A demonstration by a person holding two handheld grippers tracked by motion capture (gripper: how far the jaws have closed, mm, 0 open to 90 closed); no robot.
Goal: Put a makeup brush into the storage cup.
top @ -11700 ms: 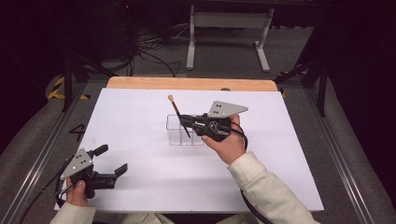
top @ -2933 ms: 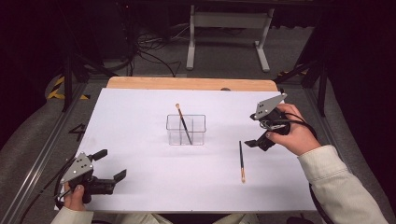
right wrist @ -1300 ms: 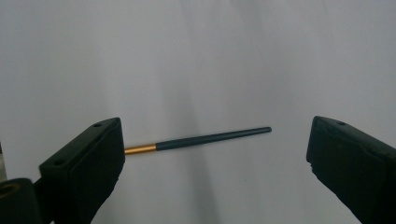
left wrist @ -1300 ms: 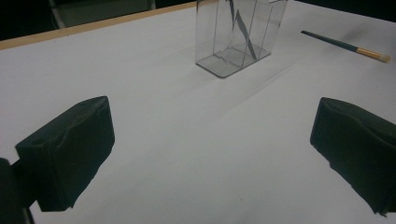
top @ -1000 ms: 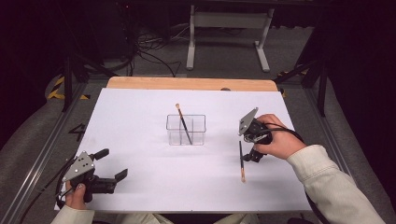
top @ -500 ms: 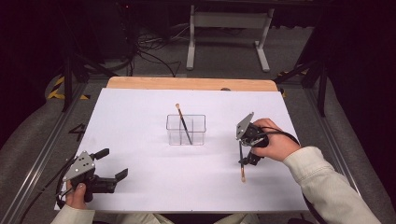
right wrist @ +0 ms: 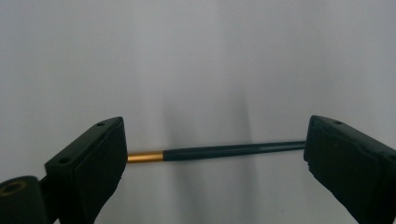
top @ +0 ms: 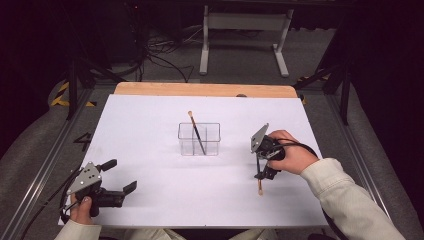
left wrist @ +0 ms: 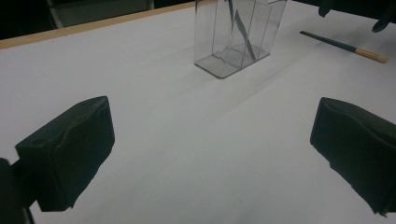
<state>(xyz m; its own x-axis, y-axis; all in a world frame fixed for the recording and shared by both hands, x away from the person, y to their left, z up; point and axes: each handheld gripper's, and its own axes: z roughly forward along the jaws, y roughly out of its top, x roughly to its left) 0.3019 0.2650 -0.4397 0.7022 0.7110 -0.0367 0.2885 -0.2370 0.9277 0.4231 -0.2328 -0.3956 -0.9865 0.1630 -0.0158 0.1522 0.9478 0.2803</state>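
1. A clear plastic organiser box [top: 199, 139] with narrow compartments stands on the white worktop [top: 150, 125], to the left of the right tool [top: 262, 169] and well ahead of the left tool [top: 120, 176].
2. One dark paintbrush [top: 196, 131] leans inside the box, its pale tip sticking out above the rim; which compartment it stands in cannot be told.
3. A second paintbrush [right wrist: 212, 152] lies flat on the worktop directly under the right tool, dark handle and gold ferrule spanning the gap between the jaws.
4. Count: two paintbrushes, one box, two tools.
5. The right tool points down over the loose brush, jaws spread wide on either side of it, not touching.
6. The left tool rests low near the worktop's near left corner, jaws wide apart and holding nothing.
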